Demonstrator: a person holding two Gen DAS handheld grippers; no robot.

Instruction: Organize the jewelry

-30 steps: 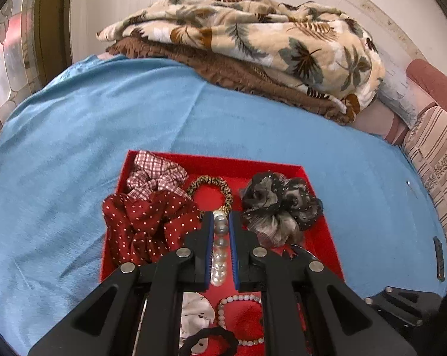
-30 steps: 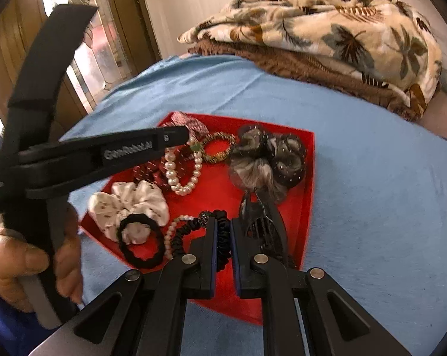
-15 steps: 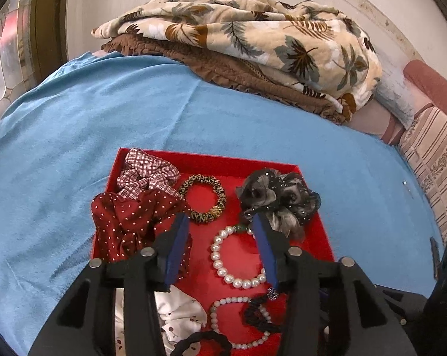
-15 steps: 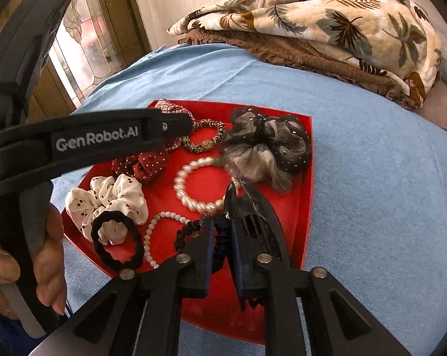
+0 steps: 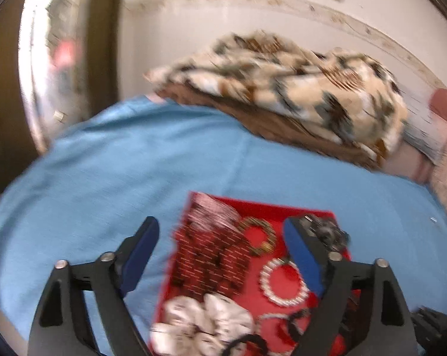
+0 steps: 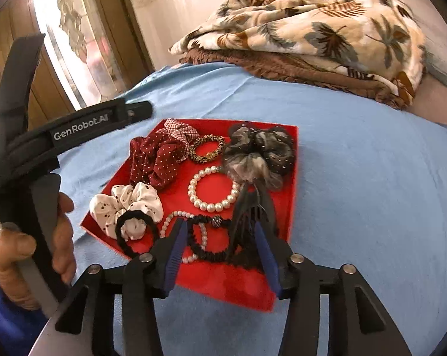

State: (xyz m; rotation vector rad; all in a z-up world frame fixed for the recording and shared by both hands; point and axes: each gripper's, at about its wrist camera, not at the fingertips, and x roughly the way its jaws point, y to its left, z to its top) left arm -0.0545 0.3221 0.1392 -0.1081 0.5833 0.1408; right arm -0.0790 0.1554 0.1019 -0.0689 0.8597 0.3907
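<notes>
Jewelry sits in a red tray (image 6: 282,293) on the blue bedsheet (image 6: 356,192), w/ a folded leaf-print blanket (image 6: 312,35) at 12 o'clock beyond it.

L to R in the right wrist view: left gripper (image 6: 134,109) at 9 o'clock, gripped by a hand (image 6: 30,246); its fingers are spreading wide w/ nothing between them, hovering apart from the tray contents. In the tray: white dotted scrunchie (image 6: 128,201) w/ a black hair tie (image 6: 128,237) on its near edge; maroon polka-dot scrunchie (image 6: 155,154) and checked scrunchie (image 6: 179,127) toward 11; leopard-print hair band (image 6: 207,148); big pearl bracelet (image 6: 213,190) at centre; small pearl bracelet (image 6: 179,216) and black beaded bracelet (image 6: 208,237) toward 6; grey-black scrunchie (image 6: 259,151) at 1; black claw clip (image 6: 250,216) just below it.

Right gripper (image 6: 220,255) at 6 o'clock: fingers opening, about half spread, straddling the black beaded bracelet and claw clip, pads not pressing either.

Left wrist view is motion-blurred.
</notes>
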